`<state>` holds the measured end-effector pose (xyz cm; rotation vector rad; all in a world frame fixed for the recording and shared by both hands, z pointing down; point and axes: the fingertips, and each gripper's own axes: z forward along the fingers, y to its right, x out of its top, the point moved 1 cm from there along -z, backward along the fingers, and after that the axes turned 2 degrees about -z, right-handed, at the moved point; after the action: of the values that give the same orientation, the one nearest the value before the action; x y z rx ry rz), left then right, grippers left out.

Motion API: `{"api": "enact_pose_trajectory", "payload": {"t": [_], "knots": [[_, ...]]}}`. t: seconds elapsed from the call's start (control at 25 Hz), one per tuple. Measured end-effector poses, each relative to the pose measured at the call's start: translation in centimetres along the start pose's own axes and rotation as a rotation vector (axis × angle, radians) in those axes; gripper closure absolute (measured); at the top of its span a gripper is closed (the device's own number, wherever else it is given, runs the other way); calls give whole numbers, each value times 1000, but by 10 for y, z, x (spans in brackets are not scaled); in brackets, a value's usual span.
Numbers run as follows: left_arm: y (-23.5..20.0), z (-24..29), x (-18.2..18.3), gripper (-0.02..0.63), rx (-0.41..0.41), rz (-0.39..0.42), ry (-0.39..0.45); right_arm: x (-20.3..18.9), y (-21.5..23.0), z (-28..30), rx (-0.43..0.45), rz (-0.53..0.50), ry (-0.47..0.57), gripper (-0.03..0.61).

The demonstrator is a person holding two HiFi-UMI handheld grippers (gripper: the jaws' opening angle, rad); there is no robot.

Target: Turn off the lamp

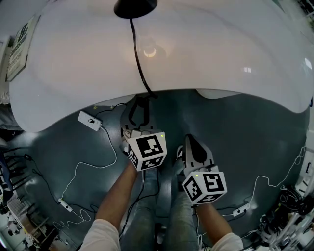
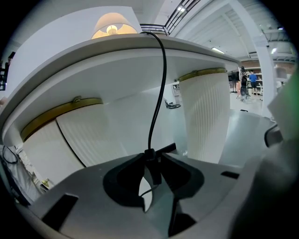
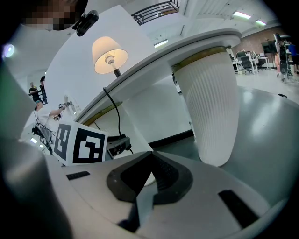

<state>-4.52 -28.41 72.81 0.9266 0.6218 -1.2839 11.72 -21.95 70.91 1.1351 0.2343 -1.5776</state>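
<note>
The lamp [image 3: 110, 53] stands on the white table [image 1: 221, 49] with its shade glowing, and it also glows in the left gripper view [image 2: 112, 25]. From its black base [image 1: 135, 6] a black cord [image 1: 139, 63] runs over the table's edge and hangs down. My left gripper [image 1: 139, 104] is raised under that edge. Its jaws are closed on the small black cord switch [image 2: 152, 161], with the cord [image 2: 161, 84] rising straight out of it. My right gripper [image 1: 192, 141] hangs beside it to the right, shut and empty, with its tips [image 3: 149, 161] meeting.
Two ribbed white pedestals [image 2: 205, 112] [image 3: 215, 102] carry the table above a grey floor. A white power adapter [image 1: 90, 120] and thin white cables [image 1: 73, 176] lie on the floor at left. More cables and clutter [image 1: 289, 206] sit at the lower right.
</note>
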Motion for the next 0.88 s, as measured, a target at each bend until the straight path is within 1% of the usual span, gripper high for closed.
{"api": "enact_pose_trajectory", "payload": {"t": [0.32,0.56,0.64,0.72,0.88], "knots": [[-1,2,-5,501,4,-14,-23,1,2,-1,-3,7,4,578],[-2,0,-1,506,7,-27,-17,0,2,1,-3,8,-1,578],[-2,1,0,506,-2,-49,-13,1,3,2,-4,9,-1,578],[-3,-1,2,515,-19,-90,-8,1,3,2,-5,11,-1,578],[-7,-4,7,528,-24,-158,7,-1,5,2,-9,12,-4,578]]}}
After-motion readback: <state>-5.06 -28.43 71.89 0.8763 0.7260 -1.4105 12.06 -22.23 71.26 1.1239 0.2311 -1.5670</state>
